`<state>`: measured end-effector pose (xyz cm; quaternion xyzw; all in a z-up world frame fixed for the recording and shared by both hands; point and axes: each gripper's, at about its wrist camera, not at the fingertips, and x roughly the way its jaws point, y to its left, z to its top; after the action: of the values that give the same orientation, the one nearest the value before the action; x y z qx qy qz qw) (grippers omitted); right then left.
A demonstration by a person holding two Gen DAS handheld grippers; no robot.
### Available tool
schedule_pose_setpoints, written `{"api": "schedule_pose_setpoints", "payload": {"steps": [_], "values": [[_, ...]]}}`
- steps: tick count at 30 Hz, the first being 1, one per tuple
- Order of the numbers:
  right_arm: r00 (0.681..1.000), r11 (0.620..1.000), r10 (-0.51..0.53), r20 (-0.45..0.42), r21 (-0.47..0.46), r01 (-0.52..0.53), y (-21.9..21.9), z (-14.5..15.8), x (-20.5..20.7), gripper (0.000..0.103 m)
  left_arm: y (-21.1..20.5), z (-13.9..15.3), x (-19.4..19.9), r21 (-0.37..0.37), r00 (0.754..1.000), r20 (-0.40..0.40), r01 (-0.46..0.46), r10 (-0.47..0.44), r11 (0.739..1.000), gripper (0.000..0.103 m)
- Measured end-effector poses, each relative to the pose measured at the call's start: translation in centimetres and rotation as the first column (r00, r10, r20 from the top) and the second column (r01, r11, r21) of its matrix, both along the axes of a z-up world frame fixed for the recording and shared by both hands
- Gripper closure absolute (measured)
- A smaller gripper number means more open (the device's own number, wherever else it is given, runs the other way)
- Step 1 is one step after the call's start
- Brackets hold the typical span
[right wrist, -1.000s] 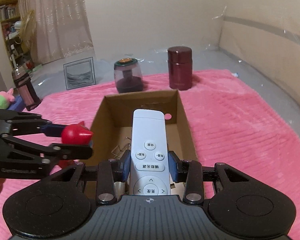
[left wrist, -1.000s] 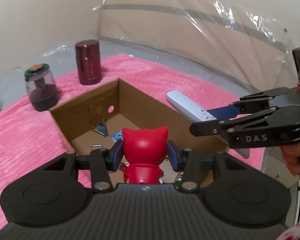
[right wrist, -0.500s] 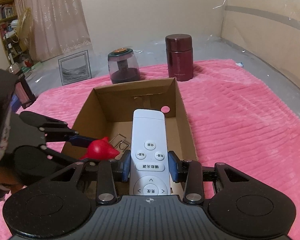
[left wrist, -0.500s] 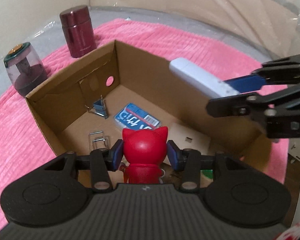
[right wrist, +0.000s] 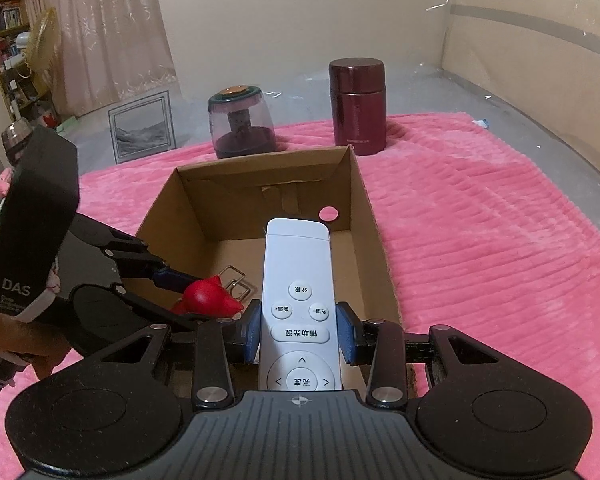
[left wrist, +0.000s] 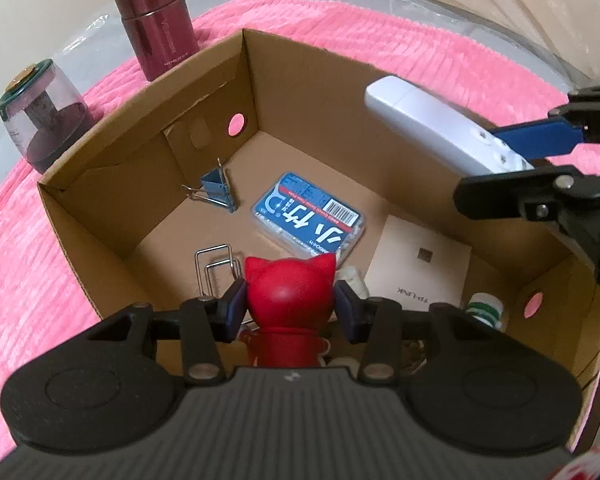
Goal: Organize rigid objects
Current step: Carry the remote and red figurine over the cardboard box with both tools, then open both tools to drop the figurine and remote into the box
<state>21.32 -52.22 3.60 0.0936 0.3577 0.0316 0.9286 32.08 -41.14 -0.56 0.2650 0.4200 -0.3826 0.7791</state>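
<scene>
An open cardboard box [left wrist: 308, 60] [right wrist: 374, 224] sits on a pink blanket. My left gripper [left wrist: 290, 306] is shut on a red cat-eared figurine [left wrist: 290, 292] and holds it inside the box above the floor; it also shows in the right wrist view [right wrist: 208, 294]. My right gripper [right wrist: 298, 330] is shut on a white remote control [right wrist: 298, 280] and holds it over the box's near right side; the remote also shows in the left wrist view [left wrist: 432, 124]. In the box lie a blue case [left wrist: 308, 216], a blue binder clip [left wrist: 216, 190], a wire clip [left wrist: 214, 268] and a white card [left wrist: 420, 264].
A maroon canister [right wrist: 358, 106] [left wrist: 156, 20] and a clear jar with a green lid [right wrist: 240, 122] [left wrist: 40, 112] stand behind the box. A framed picture [right wrist: 142, 126] leans further back. A small green-capped bottle [left wrist: 484, 308] stands in the box corner. Clear plastic sheeting [right wrist: 532, 60] lines the right side.
My left gripper has moved forward and down into the box with the figurine. My right gripper has moved the remote a little further over the box.
</scene>
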Motion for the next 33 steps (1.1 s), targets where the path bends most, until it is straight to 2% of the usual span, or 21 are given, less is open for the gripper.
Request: {"api": "schedule_pose_setpoints", "payload": {"steps": [5, 9, 18, 26, 30, 33], "values": [[1.000, 1.000, 0.001, -0.008, -0.004, -0.001, 0.0, -0.4, 0.5, 0.068, -0.4, -0.4, 0.2, 0.011, 1.000, -0.009, 0.002, -0.002, 1.000, 0.062], [1.000, 1.000, 0.003, -0.010, -0.003, -0.003, 0.0, -0.6, 0.7, 0.068, -0.6, -0.9, 0.0, 0.034, 1.000, 0.018, 0.016, -0.016, 0.999, 0.063], [1.000, 1.000, -0.001, -0.019, -0.010, 0.001, -0.2, -0.8, 0.9, 0.068, 0.3, 0.4, -0.1, -0.023, 1.000, 0.028, 0.015, -0.015, 1.000, 0.063], [0.998, 1.000, 0.016, -0.056, -0.021, -0.017, 0.4, -1.3, 1.8, 0.068, 4.0, 4.2, -1.8, -0.156, 0.996, 0.086, 0.011, 0.002, 0.988, 0.063], [0.995, 0.998, 0.017, -0.101, -0.055, -0.023, 1.0, -2.0, 2.8, 0.068, 6.4, 6.2, -2.3, -0.263, 0.995, 0.089, -0.023, 0.048, 0.965, 0.063], [0.987, 0.995, 0.021, -0.159, -0.092, -0.036, 1.6, -3.0, 3.6, 0.068, 8.1, 7.4, -2.5, -0.338, 0.993, 0.080, -0.055, 0.087, 0.939, 0.058]]}}
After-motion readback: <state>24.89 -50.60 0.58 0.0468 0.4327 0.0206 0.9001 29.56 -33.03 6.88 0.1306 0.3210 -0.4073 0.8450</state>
